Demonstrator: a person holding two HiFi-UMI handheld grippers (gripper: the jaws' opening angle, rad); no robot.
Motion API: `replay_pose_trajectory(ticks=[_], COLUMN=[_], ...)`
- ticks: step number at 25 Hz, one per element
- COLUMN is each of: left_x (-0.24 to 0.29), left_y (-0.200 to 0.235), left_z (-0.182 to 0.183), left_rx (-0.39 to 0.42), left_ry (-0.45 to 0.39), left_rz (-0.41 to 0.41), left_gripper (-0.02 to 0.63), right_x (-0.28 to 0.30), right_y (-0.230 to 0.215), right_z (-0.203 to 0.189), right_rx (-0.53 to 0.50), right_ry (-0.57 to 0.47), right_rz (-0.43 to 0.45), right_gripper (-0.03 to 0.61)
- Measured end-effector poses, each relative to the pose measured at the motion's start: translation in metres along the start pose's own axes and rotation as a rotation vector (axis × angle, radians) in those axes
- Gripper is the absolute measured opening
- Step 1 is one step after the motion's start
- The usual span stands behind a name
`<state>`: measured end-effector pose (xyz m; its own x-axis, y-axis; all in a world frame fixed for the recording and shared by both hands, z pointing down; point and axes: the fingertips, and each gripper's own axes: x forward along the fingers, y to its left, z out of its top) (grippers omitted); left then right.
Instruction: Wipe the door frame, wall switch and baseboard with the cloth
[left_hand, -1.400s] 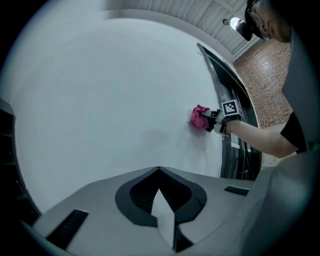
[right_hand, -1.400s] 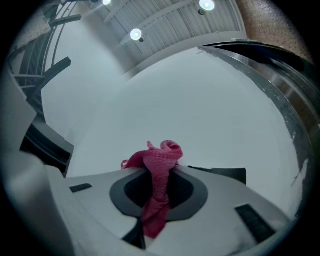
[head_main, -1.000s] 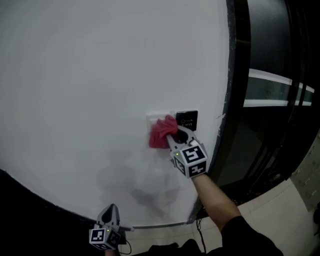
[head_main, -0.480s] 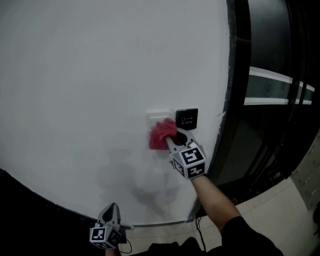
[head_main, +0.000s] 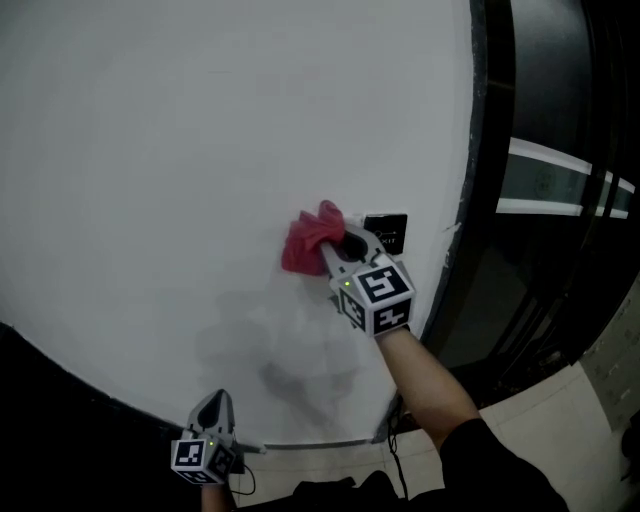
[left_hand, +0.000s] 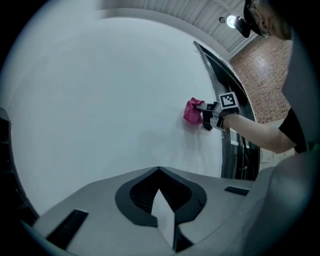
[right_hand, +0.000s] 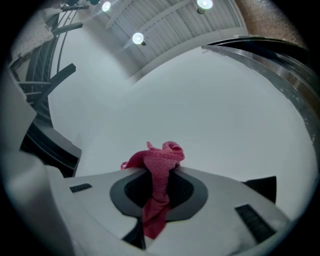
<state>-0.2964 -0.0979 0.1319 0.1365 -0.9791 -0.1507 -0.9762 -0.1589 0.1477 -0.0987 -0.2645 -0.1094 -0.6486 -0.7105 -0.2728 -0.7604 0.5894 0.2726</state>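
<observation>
My right hand-held gripper is clenched on the pink cloth. The cloth runs up between the two jaws and bunches into a crumpled knot just past their tips, and a loose tail hangs back down through the gap toward me. The bunched end is pressed against the white wall, directly ahead of the tips. From above, the cloth sits just left of and slightly above the jaws, and my forearm and dark sleeve trail down and to the right behind the marker cube.

Just to the right of the jaw tips, a small black plate is fixed flat on the wall, with the gripper body overlapping its lower left corner. I cannot tell what lies under the cloth itself. Further right, past the wall's edge, the dark door frame runs top to bottom, well apart from the cloth.

My left hand-held gripper is clenched with nothing between its jaws. It hangs low, well below and to the left of the right one, pointing up along the wall. Beyond the door frame, pale floor tiles show at the lower right.
</observation>
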Motion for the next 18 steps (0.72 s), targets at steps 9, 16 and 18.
replay_pose_trajectory(ticks=[9,16,18], left_x=[0.002,0.009,0.009], left_y=[0.009,0.001,-0.001], left_z=[0.026,0.012,0.008], left_rx=[0.02,0.018,0.016], left_ry=[-0.033,-0.001,0.007], left_rz=[-0.006,-0.031,-0.034], left_gripper=[-0.005,-0.005,-0.005], right_x=[0.011,0.006,0.004], right_y=[0.0,0.001,0.002], right_z=[-0.006,-0.018,-0.024], right_rx=[0.007,0.0,-0.002], right_ry=[0.015,0.022,0.026], right_rz=[-0.044,-0.041,-0.039], right_gripper=[0.051,0.051,0.051])
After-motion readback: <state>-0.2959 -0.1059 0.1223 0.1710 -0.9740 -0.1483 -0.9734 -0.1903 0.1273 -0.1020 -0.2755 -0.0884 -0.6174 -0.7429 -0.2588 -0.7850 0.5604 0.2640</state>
